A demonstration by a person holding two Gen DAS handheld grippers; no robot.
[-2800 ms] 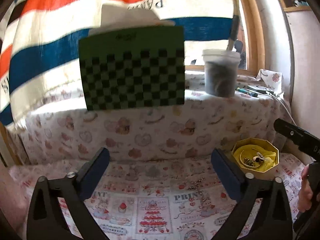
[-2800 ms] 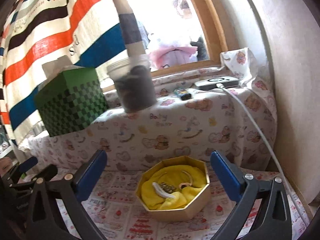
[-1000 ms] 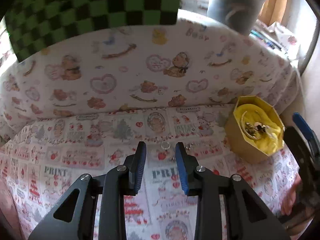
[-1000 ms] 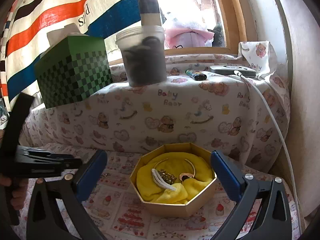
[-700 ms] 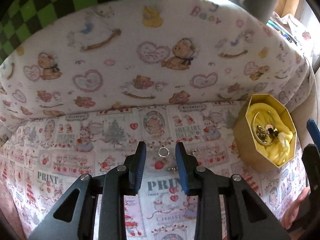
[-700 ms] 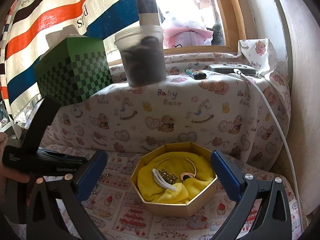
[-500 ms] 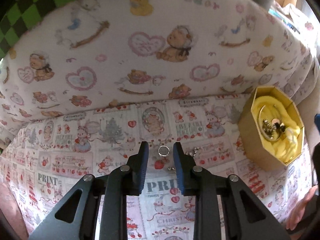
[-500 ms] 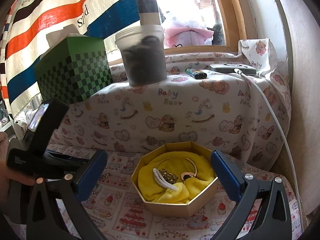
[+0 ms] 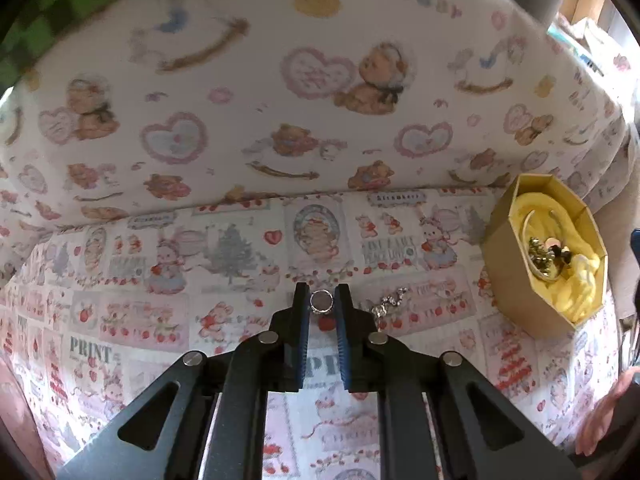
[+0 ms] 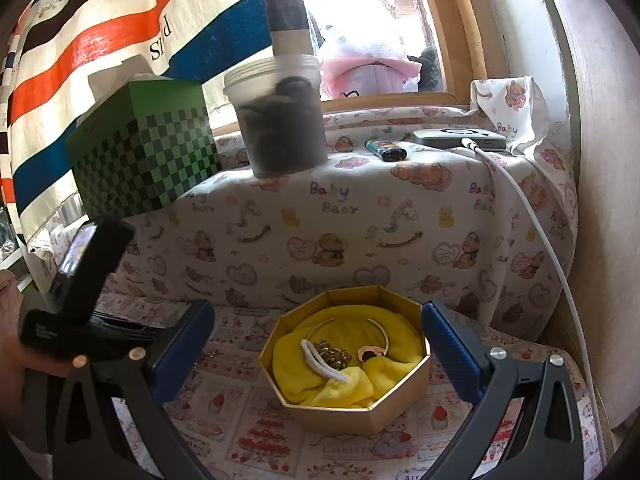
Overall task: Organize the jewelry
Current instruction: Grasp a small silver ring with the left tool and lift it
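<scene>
The left gripper [image 9: 321, 305] pinches a small silver ring [image 9: 321, 303] by its outer edges, just above the printed cloth [image 9: 160, 320]. Tiny, rigid and smooth, the ring probably slips easily. The right gripper [image 10: 316, 350] stands spread by the yellow-lined box [image 10: 360, 416].

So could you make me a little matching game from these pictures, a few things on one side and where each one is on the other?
Things:
1. ring
2. gold box
3. lighter
4. left gripper

Places or states:
A. on the raised ledge, beside the grey jar
B. on the printed cloth, lined with yellow fabric and holding jewelry
C. between two blue pads
D. just closed, pinching something small

Pairs: 1-C, 2-B, 3-A, 4-D
</scene>
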